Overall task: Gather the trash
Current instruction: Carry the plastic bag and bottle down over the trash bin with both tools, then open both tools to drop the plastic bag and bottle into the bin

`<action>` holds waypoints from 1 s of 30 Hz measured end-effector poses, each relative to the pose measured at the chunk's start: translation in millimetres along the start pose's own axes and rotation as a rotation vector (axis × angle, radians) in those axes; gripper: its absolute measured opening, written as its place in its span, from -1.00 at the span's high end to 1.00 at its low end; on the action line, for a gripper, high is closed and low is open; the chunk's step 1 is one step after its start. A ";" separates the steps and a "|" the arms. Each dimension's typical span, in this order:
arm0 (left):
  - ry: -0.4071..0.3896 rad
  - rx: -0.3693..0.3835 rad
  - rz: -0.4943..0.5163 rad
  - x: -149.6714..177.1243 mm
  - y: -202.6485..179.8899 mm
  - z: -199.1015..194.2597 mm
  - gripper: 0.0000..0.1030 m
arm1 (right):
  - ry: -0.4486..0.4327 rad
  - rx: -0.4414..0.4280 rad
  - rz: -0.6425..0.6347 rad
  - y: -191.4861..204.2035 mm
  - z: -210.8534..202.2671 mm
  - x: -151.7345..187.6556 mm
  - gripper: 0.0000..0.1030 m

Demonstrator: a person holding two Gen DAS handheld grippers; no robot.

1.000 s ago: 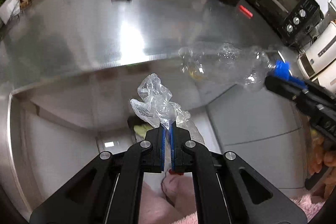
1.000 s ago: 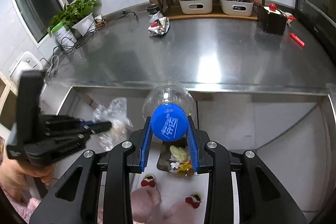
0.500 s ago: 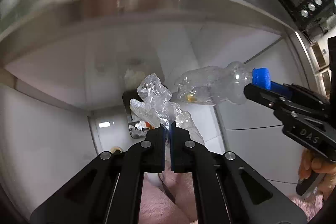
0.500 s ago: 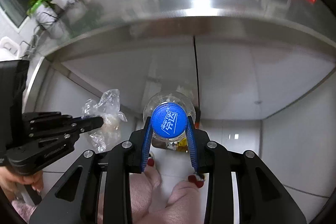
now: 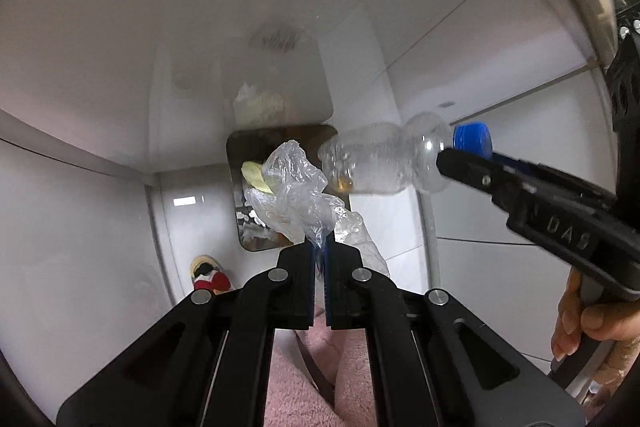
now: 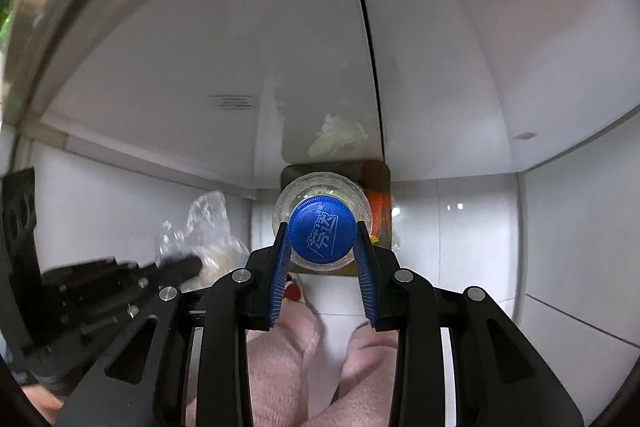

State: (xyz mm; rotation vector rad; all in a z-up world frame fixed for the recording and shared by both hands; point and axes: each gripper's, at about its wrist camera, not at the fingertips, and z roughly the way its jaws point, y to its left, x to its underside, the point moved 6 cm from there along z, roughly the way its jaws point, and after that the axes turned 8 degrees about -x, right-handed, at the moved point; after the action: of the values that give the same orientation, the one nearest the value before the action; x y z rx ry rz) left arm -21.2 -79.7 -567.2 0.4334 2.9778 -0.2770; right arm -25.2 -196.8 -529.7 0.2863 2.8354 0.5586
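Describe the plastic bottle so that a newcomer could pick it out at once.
Find the open trash bin on the floor below the counter. Above it, the right gripper clamps the plastic bottle. Unlike the crumpled plastic wrap alongside, it is rigid with a blue cap.

Left gripper (image 5: 319, 251) pinching crumpled clear plastic bag (image 5: 298, 195), open trash bin (image 5: 240, 203) just beyond its tips, right gripper (image 5: 466, 155) entering from its right clamping a clear bottle (image 5: 384, 165) by the blue cap (image 5: 473, 139).
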 end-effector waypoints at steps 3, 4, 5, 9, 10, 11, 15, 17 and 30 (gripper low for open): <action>0.028 0.009 -0.002 -0.9 1.7 20.7 0.97 | 0.003 0.019 0.023 -3.5 19.0 -4.9 0.37; 0.036 0.012 -0.003 -1.5 2.3 26.2 0.97 | 0.006 0.025 0.030 -5.0 25.2 -7.6 0.37; 0.042 0.015 -0.003 -2.3 2.3 31.5 0.97 | 0.010 0.028 0.036 -6.0 30.6 -7.8 0.37; 0.067 0.005 0.007 -8.5 4.1 46.8 0.96 | 0.032 0.036 0.062 -8.9 50.4 -8.1 0.37; 0.069 0.003 0.008 -10.2 4.8 49.0 0.95 | 0.035 0.039 0.068 -9.4 53.4 -9.2 0.37; 0.072 -0.001 0.009 -11.0 5.1 51.2 0.93 | 0.038 0.041 0.074 -10.2 55.7 -10.9 0.36; 0.073 -0.006 0.006 -15.3 6.7 53.7 0.74 | 0.038 0.036 0.093 -9.9 59.7 -22.1 0.33; 0.070 -0.004 0.006 -15.9 5.8 52.0 0.62 | 0.039 0.029 0.097 -10.6 59.8 -23.7 0.33; 0.016 -0.039 -0.011 -17.1 15.8 15.0 -0.23 | -0.025 0.035 0.085 -5.7 17.0 -35.3 -0.10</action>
State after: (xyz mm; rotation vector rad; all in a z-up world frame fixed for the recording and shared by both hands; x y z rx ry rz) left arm 1.1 -72.4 -581.9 0.4171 2.9968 -0.2165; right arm 12.1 -204.3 -540.4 0.4196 2.8218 0.5195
